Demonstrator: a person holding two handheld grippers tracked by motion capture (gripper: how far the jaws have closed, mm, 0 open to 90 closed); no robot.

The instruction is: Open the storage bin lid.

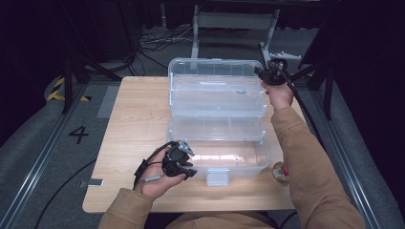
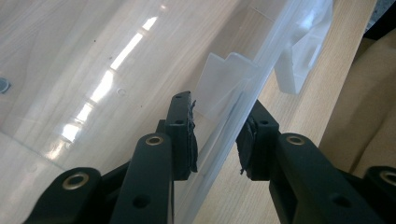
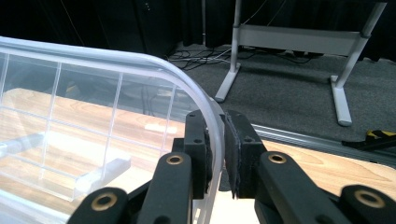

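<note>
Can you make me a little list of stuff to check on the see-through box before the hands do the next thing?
1. Right gripper pinching the open lid rim: ok, pads press both sides.
2. Left gripper holding the bottom box front wall: cannot tell, wall sits between the pads, a gap shows.
3. Trays fanned open: ok.
4. Front latch free of the left gripper: ok.
5. Box fully on the table: ok.
6. Small round thing by the right sleeve out of the way: cannot tell.

small round object (image 1: 280, 172) half hidden behind right sleeve (image 1: 310, 167), identity unclear
</note>
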